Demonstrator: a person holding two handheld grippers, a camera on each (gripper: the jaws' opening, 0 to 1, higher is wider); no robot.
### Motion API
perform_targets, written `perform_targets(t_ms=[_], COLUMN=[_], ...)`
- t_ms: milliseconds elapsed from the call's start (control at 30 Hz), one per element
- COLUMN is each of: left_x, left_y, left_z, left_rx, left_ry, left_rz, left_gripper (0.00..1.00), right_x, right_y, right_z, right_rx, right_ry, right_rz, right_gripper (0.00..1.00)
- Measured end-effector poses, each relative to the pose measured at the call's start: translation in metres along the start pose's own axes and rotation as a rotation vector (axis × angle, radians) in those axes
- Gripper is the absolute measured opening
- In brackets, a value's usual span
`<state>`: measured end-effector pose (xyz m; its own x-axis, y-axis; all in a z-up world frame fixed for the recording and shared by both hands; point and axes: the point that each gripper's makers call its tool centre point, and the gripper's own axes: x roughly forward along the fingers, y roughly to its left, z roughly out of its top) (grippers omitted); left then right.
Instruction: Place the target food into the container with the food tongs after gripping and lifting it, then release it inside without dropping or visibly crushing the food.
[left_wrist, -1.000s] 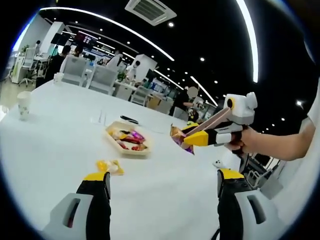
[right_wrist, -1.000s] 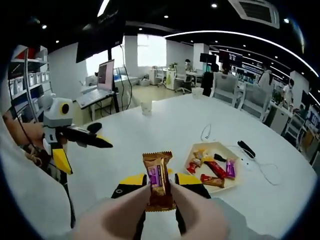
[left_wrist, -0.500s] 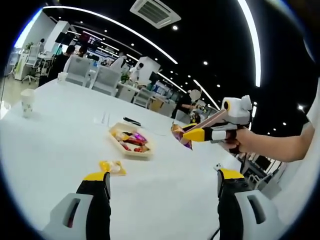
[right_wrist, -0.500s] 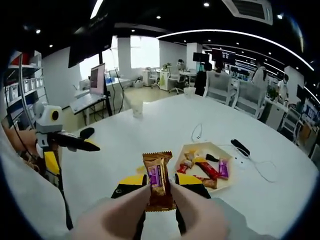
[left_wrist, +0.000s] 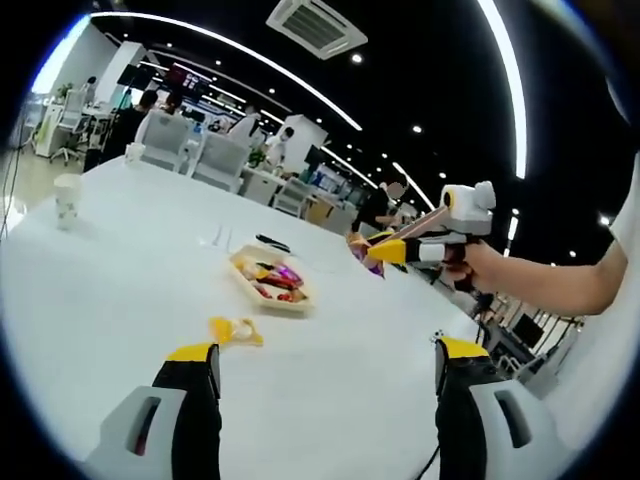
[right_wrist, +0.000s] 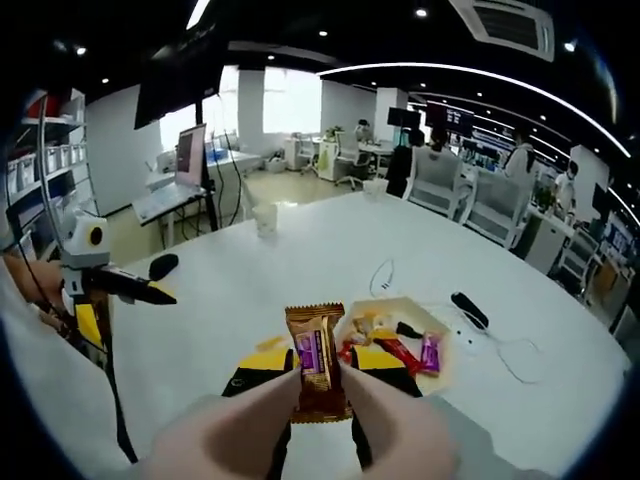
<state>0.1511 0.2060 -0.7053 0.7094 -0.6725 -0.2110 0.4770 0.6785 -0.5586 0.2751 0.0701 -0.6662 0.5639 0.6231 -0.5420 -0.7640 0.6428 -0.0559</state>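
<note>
Above table: right gripper, via tongs, holds bar.
Left gripper jaws apart, empty; tray beyond.

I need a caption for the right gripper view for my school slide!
Pink food tongs hold a brown-wrapped snack bar above a white table, near a tan tray of wrapped snacks.

Right claw clamped, held aloft by hand; left claw jaws spread wide
</note>
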Motion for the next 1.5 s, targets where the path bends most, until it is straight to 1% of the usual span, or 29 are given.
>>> perform_targets(t_ms=[33,67,133,300,467,633,700,767,867,1033,1133,1233,1433,1500], left_x=[-0.003,-0.004,-0.005,-0.004,-0.003,-0.002,-0.002,-0.002,-0.004,-0.007,-0.007,-0.007,-0.005,-0.005], left_y=[-0.003,-0.005,-0.006,-0.002,-0.003,-0.003,-0.001,0.001,0.003,0.006,0.007,0.007,0.006,0.006], left_z=[0.006,0.006,0.006,0.004,0.003,0.002,0.003,0.005,0.007,0.006,0.003,0.002,0.004,0.004], left_rx=[0.03,0.043,0.044,0.059,0.07,0.068,0.066,0.068,0.064,0.056,0.052,0.046,0.042,0.041], left_ry=[-0.024,-0.026,-0.018,-0.01,-0.006,0.003,0.003,-0.001,-0.008,-0.015,-0.007,-0.008,-0.013,-0.015], left_rz=[-0.005,-0.009,-0.008,0.004,0.0,-0.002,0.001,0.006,0.017,0.034,0.043,0.047,0.051,0.053], left_gripper=[0.88,0.88,0.88,0.88,0.88,0.88,0.88,0.88,0.88,0.88,0.88,0.88,0.87,0.87], right_x=[0.001,0.002,0.002,0.007,0.008,0.006,0.006,0.006,0.009,0.014,0.017,0.021,0.033,0.037], right_y=[-0.003,-0.005,-0.008,-0.018,-0.021,-0.036,-0.048,-0.053,-0.062,-0.075,-0.082,-0.087,-0.099,-0.101], right_z=[0.0,0.001,0.003,0.008,0.011,0.028,0.036,0.041,0.046,0.05,0.055,0.059,0.058,0.057], right_rx=[0.003,0.006,0.01,0.012,-0.006,-0.019,-0.011,-0.029,-0.024,-0.01,-0.001,-0.006,0.021,0.029], right_ry=[-0.002,-0.003,-0.006,-0.007,-0.002,-0.019,-0.031,-0.033,-0.038,-0.042,-0.052,-0.053,-0.055,-0.054], right_rz=[-0.004,-0.007,-0.011,-0.021,-0.026,-0.044,-0.054,-0.063,-0.066,-0.072,-0.071,-0.074,-0.081,-0.086], right_gripper=[0.21,0.21,0.21,0.21,0.21,0.21,0.21,0.21,0.22,0.21,0.21,0.21,0.22,0.23])
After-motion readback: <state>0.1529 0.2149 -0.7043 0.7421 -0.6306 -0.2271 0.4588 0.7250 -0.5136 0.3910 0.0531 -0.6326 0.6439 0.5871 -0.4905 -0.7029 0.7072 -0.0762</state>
